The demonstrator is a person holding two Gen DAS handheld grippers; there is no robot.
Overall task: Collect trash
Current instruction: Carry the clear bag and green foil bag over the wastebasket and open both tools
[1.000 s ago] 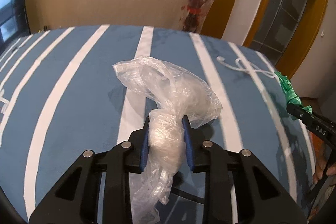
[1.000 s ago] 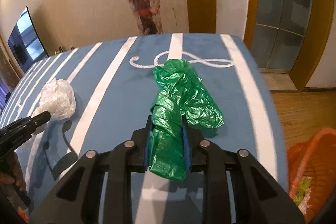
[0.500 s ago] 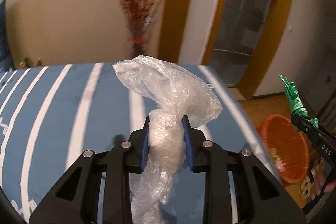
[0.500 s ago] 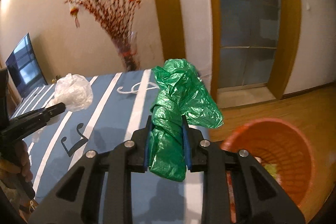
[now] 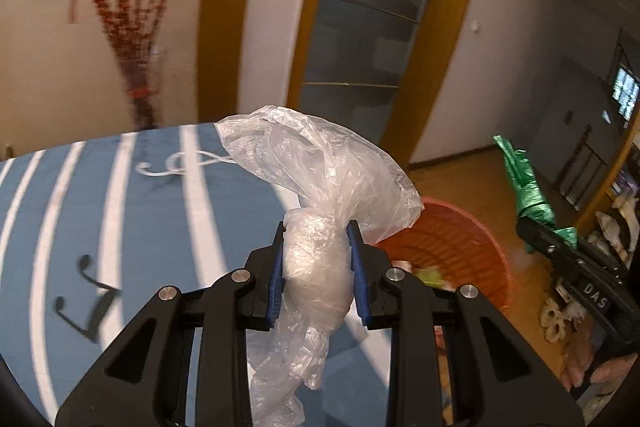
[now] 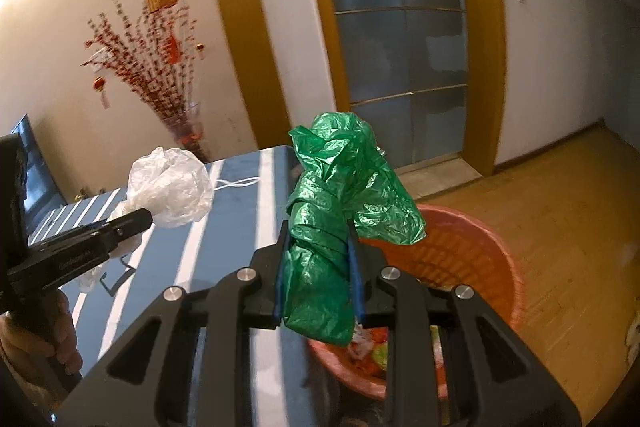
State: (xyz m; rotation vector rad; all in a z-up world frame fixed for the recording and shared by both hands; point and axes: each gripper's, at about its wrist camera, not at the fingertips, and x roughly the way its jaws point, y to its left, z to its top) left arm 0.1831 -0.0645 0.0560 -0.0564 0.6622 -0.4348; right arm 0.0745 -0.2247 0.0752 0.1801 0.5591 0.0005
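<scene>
Clamping clear bag (image 5: 316,267) in left gripper (image 5: 316,271), green bag (image 6: 320,267) in right gripper (image 6: 319,271), both near orange basket (image 6: 480,259), neither dropped yet.

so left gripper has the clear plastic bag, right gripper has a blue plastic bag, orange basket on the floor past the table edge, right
Not quite: the bag in the right gripper is green, not blue, as the right wrist view shows. The rest holds: the left gripper is shut on the clear plastic bag, and the orange basket stands on the floor past the table edge.
</scene>
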